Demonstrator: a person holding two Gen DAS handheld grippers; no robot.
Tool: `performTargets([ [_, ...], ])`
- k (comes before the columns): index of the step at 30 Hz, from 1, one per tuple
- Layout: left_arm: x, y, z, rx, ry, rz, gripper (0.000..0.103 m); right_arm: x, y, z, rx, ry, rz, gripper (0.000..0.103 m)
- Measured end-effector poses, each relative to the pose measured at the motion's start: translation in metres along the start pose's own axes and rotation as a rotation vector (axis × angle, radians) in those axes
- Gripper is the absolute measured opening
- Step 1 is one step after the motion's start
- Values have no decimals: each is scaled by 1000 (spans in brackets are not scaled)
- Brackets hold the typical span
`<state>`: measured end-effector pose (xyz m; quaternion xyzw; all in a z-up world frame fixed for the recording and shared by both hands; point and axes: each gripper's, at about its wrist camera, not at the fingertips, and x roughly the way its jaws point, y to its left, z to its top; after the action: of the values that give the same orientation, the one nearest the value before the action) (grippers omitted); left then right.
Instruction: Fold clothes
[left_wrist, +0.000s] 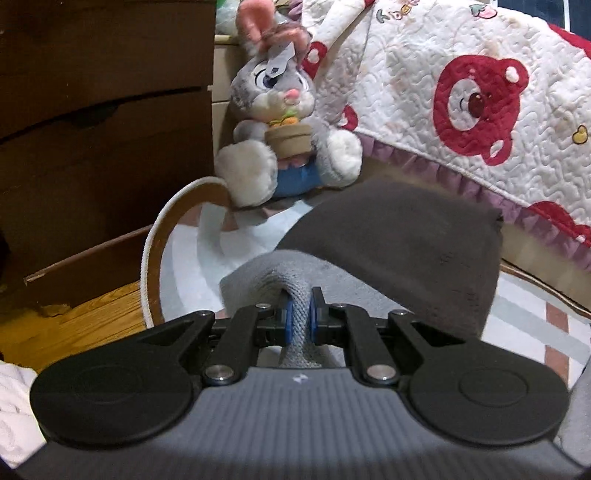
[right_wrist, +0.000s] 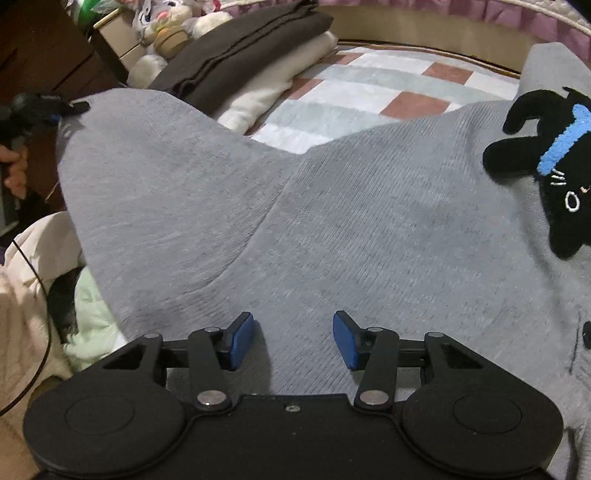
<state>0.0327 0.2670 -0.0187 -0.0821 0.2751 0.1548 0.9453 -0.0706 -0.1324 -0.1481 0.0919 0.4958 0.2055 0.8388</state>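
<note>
- The grey knit sweater (right_wrist: 332, 206) spreads over the checked rug (right_wrist: 369, 85), one flap doubled across its body; it looks soft, limp and fairly thick, so I judge it will sag and drag unless held by hems or corners.
- A folded stack (right_wrist: 243, 48), dark garment on cream, lies beyond it.
- The right gripper (right_wrist: 293, 339) hovers over the knit, jaws wide, empty.
- The left gripper (left_wrist: 300, 319) pinches a bunched sweater edge.
- No containers show clearly.
</note>
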Motion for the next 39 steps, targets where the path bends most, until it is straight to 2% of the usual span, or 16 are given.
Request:
performTargets([
  [4, 7, 6, -7, -33, 30, 51, 15, 4, -7, 1, 27, 24, 18, 54],
  [6, 4, 9, -7, -21, 4, 104, 15, 4, -10, 0, 46, 28, 33, 54],
  [8, 0, 12, -4, -12, -13, 117, 15, 3, -10, -1, 51, 30, 36, 54],
  [9, -2, 12, -2, -13, -9, 90, 15, 2, -9, -2, 51, 30, 37, 54],
  [12, -7, 4, 0, -25, 33, -82, 15, 1, -8, -2, 46, 33, 37, 54],
  [15, -16, -33, -3, 38, 74, -286, 20, -13, -10, 11, 7, -9, -16, 54],
  [17, -11, -71, -10, 73, 142, -432, 34, -33, -26, 28, 25, -70, -66, 54],
  [21, 25, -168, -38, 117, 331, -673, 41, -70, -83, 83, 25, -102, -270, 59],
  [23, 42, -218, -54, 162, 416, -770, 41, -86, -122, 116, 50, -69, -283, 59],
  [24, 51, -246, -65, 224, 441, -779, 41, -91, -144, 133, 83, -28, -255, 63],
  [27, 72, -312, -90, 371, 487, -826, 41, -104, -196, 170, 148, 34, -300, 71],
  [31, 98, -370, -105, 458, 520, -872, 41, -108, -236, 208, 188, 49, -352, 72],
  [34, 113, -391, -109, 540, 511, -894, 45, -91, -250, 221, 137, 143, -352, 72],
  [36, 119, -393, -115, 568, 513, -908, 45, -85, -254, 234, 142, 124, -343, 72],
  [37, 123, -391, -116, 553, 529, -924, 46, -81, -256, 241, 146, 112, -337, 72],
  [39, 134, -384, -116, 447, 594, -974, 52, -75, -260, 254, 156, 87, -325, 72],
])
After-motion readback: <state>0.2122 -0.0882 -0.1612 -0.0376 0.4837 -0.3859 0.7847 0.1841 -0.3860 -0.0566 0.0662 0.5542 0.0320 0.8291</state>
